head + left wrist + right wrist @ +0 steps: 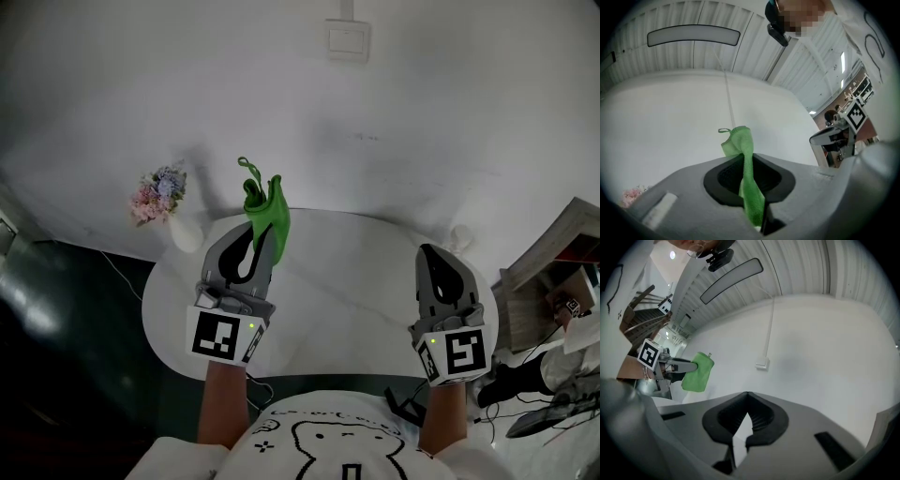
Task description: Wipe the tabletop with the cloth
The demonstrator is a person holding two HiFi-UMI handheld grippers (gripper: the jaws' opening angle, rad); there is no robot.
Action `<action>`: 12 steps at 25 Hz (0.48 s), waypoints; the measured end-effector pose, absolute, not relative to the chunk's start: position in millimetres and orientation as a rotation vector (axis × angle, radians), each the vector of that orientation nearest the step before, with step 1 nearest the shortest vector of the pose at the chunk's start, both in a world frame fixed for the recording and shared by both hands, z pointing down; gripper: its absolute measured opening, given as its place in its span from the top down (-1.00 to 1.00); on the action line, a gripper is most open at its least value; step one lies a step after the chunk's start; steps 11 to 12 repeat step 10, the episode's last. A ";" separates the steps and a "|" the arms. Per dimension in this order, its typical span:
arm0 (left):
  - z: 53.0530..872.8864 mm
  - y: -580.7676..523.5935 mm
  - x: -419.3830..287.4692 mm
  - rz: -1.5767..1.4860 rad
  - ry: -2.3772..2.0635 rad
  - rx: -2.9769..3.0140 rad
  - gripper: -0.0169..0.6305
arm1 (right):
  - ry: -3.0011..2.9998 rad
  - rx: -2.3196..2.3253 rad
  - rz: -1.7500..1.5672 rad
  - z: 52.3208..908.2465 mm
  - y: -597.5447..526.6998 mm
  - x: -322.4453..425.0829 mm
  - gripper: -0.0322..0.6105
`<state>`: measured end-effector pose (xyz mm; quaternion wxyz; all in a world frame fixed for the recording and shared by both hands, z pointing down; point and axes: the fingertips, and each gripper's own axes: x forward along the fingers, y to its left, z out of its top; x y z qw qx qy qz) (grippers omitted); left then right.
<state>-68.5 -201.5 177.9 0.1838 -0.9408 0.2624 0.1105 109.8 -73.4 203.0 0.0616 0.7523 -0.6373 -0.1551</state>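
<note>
- The green cloth (743, 145) is being clamped between the jaws of the left gripper (746, 161), with its looped end poking up past the tips.
- The cloth (267, 211) is being held aloft by the left gripper (251, 242), off the white tabletop (347, 281).
- The right gripper (747, 397) is being held with its jaws together at the tips and nothing between them, over the tabletop's right side.
- A vase of flowers (161, 195) is being seen at the table's far left edge.
</note>
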 end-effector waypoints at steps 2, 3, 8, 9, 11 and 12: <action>176.6 -201.0 -68.2 0.305 0.734 -2.653 0.80 | -1.923 2.279 -0.468 201.8 -73.3 109.7 0.90; 176.2 -200.7 -67.9 0.302 0.731 -2.654 0.80 | -1.920 2.281 -0.466 201.6 -73.0 109.8 0.90; 177.4 -199.3 -63.3 0.292 0.713 -2.656 0.80 | -1.907 2.289 -0.460 204.6 -71.3 112.2 0.90; 177.6 -199.3 -62.1 0.292 0.710 -2.658 0.80 | -1.905 2.290 -0.458 205.2 -71.3 113.0 0.90; 177.8 -199.3 -60.9 0.291 0.707 -2.659 0.80 | -1.904 2.289 -0.456 205.9 -71.3 113.7 0.90; 177.8 -199.3 -60.9 0.291 0.707 -2.659 0.80 | -1.904 2.289 -0.456 205.9 -71.3 113.7 0.90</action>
